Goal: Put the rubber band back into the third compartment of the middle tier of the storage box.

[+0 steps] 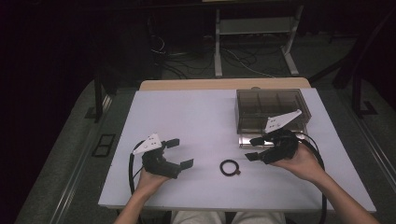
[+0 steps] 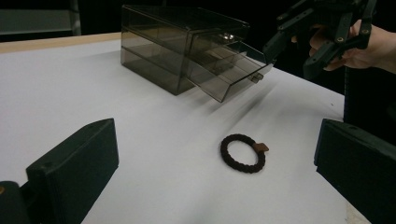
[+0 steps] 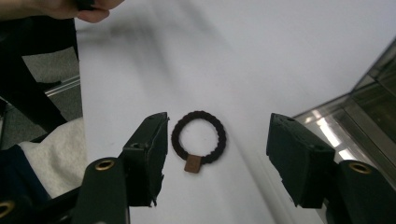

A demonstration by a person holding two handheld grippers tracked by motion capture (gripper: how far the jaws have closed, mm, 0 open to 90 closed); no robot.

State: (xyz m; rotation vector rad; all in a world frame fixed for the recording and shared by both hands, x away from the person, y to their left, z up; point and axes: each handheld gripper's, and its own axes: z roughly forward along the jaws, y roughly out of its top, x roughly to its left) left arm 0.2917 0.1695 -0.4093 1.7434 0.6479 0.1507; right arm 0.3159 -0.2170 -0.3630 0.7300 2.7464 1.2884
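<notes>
A dark braided ring with a small brown tag (image 1: 230,168) lies flat on the white table (image 1: 196,116), near its front edge. My right gripper (image 1: 252,148) hovers just right of it, open, with nothing between the jaws. In the right gripper view the ring (image 3: 198,137) lies on the table between the spread jaws of that gripper (image 3: 218,133), and neither jaw touches it. My left gripper (image 1: 183,152) stands open to the ring's left, pointing towards it. In the left gripper view the ring (image 2: 243,153) rests well ahead of that gripper (image 2: 217,137).
A smoked clear drawer box (image 1: 271,109) stands at the back right of the table, its lowest drawer (image 2: 233,74) pulled out towards the right gripper (image 2: 292,58). A cable (image 1: 320,158) trails from the right hand. A metal stand (image 1: 254,42) and cords sit on the floor beyond.
</notes>
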